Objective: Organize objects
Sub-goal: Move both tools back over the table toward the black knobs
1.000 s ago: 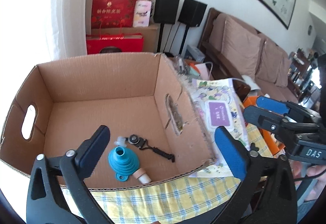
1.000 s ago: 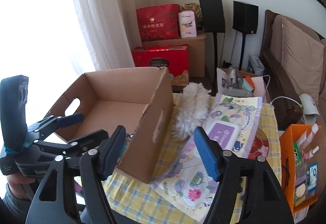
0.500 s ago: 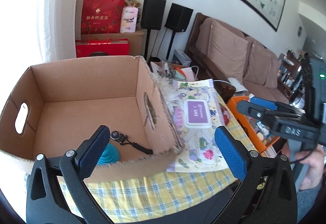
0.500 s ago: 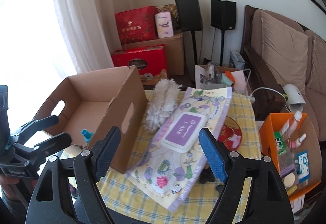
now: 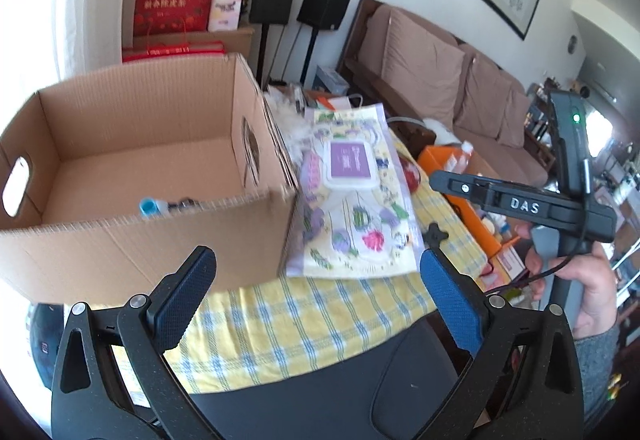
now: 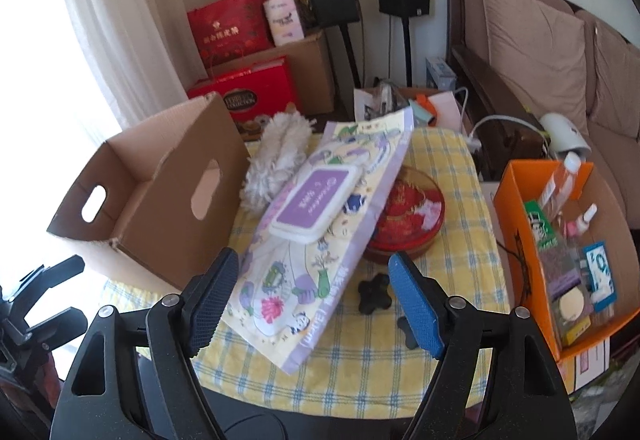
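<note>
A cardboard box point(image 5: 132, 160) is seen standing open on a small table covered with a yellow checked cloth point(image 6: 452, 176), at the left side of the table in both views; a blue item point(image 5: 149, 206) and a dark one beside it are just glimpsed over its near wall in the left wrist view, too hidden to be identified. Just beside the box, a large flat pack of wet wipes point(image 6: 320, 236) with a purple lid is laid slantwise, its far end propped on a white fluffy duster point(image 6: 276, 156) and its right edge overlapping a round red tin point(image 6: 416, 224). A small black knob-shaped piece point(image 6: 374, 294) is seen on the cloth near the pack's lower corner. An orange carton point(image 6: 516, 208) filled with bottles and small packets is placed to the right of the table. The left gripper point(image 5: 316, 304) is held above the near edge of the table with its jaws spread wide and nothing between them. The right gripper point(image 6: 316, 304) is held over the near end of the wipes pack with its jaws apart, having just been closing slightly, and no pad is seen touching the pack. The right hand point(image 5: 588, 280) is seen wrapped around its gripper's handle in the left wrist view
</note>
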Action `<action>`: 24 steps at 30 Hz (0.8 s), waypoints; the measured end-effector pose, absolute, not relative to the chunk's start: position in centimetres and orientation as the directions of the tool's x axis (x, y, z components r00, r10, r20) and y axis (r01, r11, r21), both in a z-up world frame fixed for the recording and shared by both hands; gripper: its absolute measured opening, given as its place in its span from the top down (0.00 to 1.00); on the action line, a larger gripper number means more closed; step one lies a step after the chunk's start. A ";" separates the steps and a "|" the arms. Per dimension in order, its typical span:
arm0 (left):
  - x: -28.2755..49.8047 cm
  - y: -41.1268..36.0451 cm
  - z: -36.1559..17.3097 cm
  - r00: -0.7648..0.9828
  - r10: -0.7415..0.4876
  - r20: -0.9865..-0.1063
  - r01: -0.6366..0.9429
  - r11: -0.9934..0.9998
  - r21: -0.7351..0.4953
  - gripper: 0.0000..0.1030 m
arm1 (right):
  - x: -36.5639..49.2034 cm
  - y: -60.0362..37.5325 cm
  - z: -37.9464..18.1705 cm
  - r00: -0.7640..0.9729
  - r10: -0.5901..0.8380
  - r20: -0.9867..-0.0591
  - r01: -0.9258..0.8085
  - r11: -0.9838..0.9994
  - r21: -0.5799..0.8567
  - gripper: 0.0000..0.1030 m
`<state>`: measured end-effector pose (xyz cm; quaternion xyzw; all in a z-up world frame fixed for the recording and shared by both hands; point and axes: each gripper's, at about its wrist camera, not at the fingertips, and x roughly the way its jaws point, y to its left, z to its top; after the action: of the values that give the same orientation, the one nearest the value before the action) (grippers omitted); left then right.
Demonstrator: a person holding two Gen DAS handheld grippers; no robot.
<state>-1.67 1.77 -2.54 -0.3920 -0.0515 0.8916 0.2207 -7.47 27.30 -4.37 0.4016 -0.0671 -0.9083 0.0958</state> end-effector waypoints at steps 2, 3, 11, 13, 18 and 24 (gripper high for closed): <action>-1.5 2.3 -3.6 -0.576 0.437 -0.691 -0.355 -0.895 -0.269 0.02 | -7.6 27.4 -5.5 -0.637 -0.237 -0.734 0.115 -0.970 0.213 0.34; -1.5 2.4 -3.9 -0.571 0.436 -0.696 -0.355 -0.895 -0.269 0.02 | -7.6 27.5 -5.9 -0.629 -0.241 -0.739 0.113 -0.969 0.220 0.37; -2.1 4.2 -5.7 -0.534 0.442 -0.721 -0.369 -0.889 -0.271 0.02 | -8.5 27.8 -10.2 -0.551 -0.273 -0.789 0.065 -0.956 0.286 0.52; -2.2 4.6 -6.1 -0.527 0.444 -0.725 -0.374 -0.887 -0.271 0.02 | -8.8 27.6 -11.0 -0.533 -0.284 -0.797 0.061 -0.953 0.298 0.58; -2.5 5.5 -6.6 -0.512 0.448 -0.733 -0.388 -0.882 -0.269 0.02 | -9.3 27.1 -11.8 -0.514 -0.302 -0.803 0.062 -0.947 0.316 0.67; -2.8 6.0 -7.1 -0.502 0.454 -0.736 -0.391 -0.878 -0.274 0.02 | -9.9 27.2 -12.5 -0.496 -0.360 -0.790 0.073 -0.924 0.376 0.73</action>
<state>-2.82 6.03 -7.14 -0.4351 -0.0357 0.8660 0.2439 -9.91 27.18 -12.51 0.4859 -0.1479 -0.8520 0.1272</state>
